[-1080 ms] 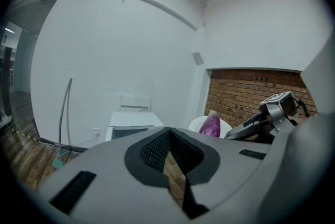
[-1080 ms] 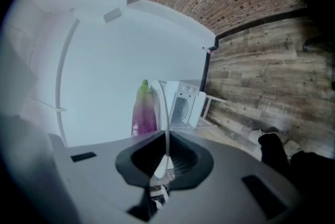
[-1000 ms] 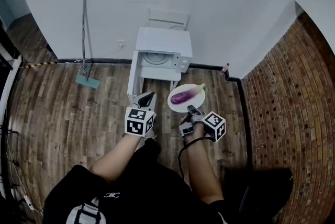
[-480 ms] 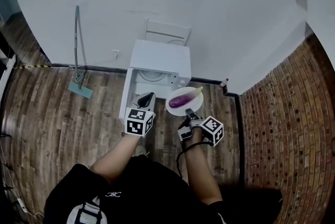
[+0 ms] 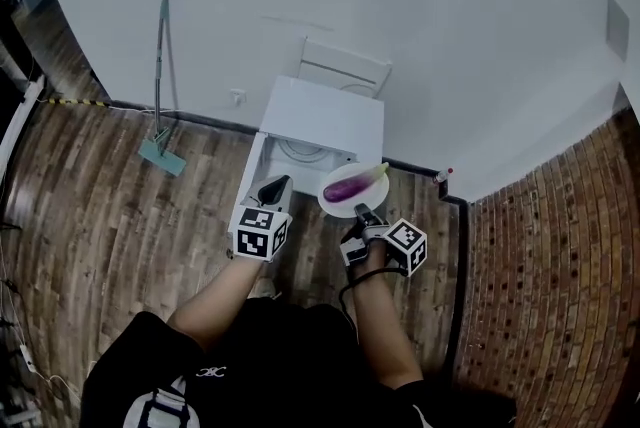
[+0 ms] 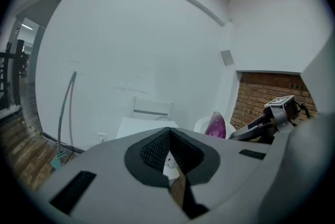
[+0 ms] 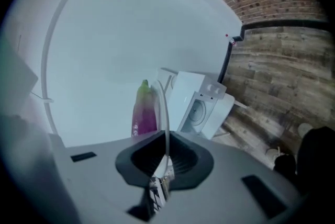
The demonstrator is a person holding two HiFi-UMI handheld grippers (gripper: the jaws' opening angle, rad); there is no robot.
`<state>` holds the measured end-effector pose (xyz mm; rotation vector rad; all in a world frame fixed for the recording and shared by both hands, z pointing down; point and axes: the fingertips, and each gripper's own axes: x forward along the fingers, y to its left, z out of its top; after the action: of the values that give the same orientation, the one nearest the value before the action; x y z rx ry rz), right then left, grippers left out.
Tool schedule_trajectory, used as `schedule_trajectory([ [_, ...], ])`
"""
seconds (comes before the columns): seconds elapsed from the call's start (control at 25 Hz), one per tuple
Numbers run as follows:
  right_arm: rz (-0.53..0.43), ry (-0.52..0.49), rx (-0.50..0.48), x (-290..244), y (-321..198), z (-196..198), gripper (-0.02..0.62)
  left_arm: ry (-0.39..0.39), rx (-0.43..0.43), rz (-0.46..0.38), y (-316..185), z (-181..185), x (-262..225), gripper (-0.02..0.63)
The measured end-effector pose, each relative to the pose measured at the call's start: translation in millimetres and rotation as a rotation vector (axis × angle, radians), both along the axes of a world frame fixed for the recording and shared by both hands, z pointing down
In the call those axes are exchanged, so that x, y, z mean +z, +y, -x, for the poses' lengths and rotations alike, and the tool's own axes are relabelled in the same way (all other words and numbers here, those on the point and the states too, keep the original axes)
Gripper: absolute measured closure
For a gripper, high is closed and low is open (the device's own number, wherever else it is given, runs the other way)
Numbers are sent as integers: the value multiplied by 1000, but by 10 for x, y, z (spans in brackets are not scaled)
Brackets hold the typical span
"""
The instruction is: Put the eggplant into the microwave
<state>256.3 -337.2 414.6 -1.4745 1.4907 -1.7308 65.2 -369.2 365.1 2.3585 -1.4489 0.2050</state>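
Right gripper (image 5: 358, 210) clamps the plate (image 5: 335, 203) by its rim; the eggplant (image 5: 352, 184) lies on the plate just past its jaws. Left gripper (image 5: 272, 187) is closed, empty.

So the microwave (image 5: 322, 116) stood against the back wall, with a mop (image 5: 160, 81) leaning well off to its left. The eggplant (image 5: 350, 185) lay on the plate (image 5: 343, 206), just in front of the microwave's opening. The right gripper (image 5: 361, 211) had the plate's near rim, and the left gripper (image 5: 275, 186) sat just left of the plate.
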Motion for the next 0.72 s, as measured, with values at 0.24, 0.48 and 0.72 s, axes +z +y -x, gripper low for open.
schedule_trajectory([
  [0.24,30,-21,-137,133,-163,100,569,7,-108,1,164,64,32,604],
  [0.48,77,6,-273,324,-191,87,569,3,-202,13,319,-61,127,604],
  [0.72,115,-15,-355,820,-330,56,569,7,-233,5,267,-338,486,604],
])
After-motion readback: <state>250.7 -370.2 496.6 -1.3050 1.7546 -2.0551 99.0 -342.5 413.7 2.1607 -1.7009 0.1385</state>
